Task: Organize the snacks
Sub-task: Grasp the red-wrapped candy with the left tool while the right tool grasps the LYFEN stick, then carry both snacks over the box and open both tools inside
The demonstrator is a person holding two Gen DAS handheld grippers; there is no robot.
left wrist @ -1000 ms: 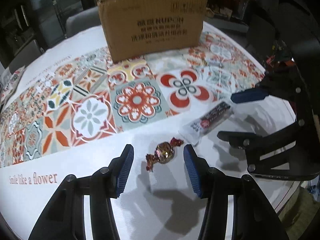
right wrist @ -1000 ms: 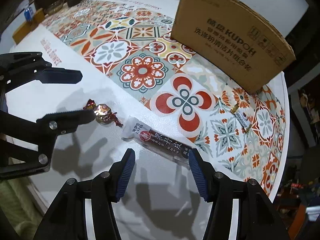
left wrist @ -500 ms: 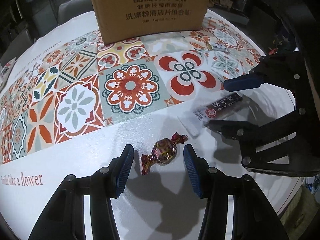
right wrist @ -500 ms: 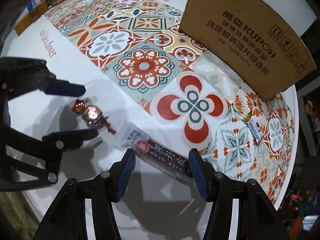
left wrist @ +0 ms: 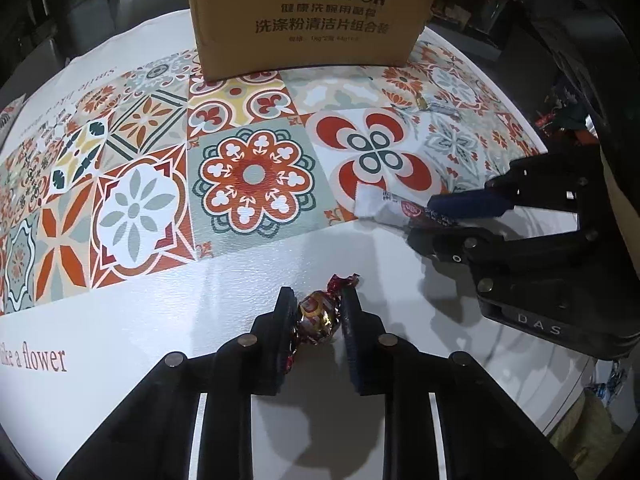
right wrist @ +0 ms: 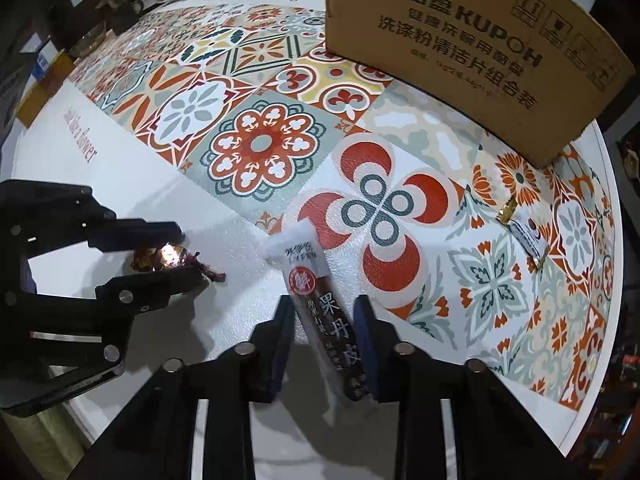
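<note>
- Candy [left wrist: 318,316] in a shiny red and gold twist wrapper is being gripped by the left tongs [left wrist: 313,312], whose jaws have just been closing and are now being pressed against both of its sides; it is being kept low over the white part of the surface [left wrist: 168,320].
- Cardboard box [left wrist: 308,16] with dark printed lettering is being seen standing upright at the far side of the patterned cloth.
- Snack bar [right wrist: 324,304], long, in a clear wrapper with a red round mark, is being clamped along its dark part by the right tongs [right wrist: 324,320], which have also just been closing; its pale end is being left sticking out over the cloth's red and green flower tile.
- A small wrapped sweet [right wrist: 524,236] is being left lying on the cloth, well apart, to the right.
</note>
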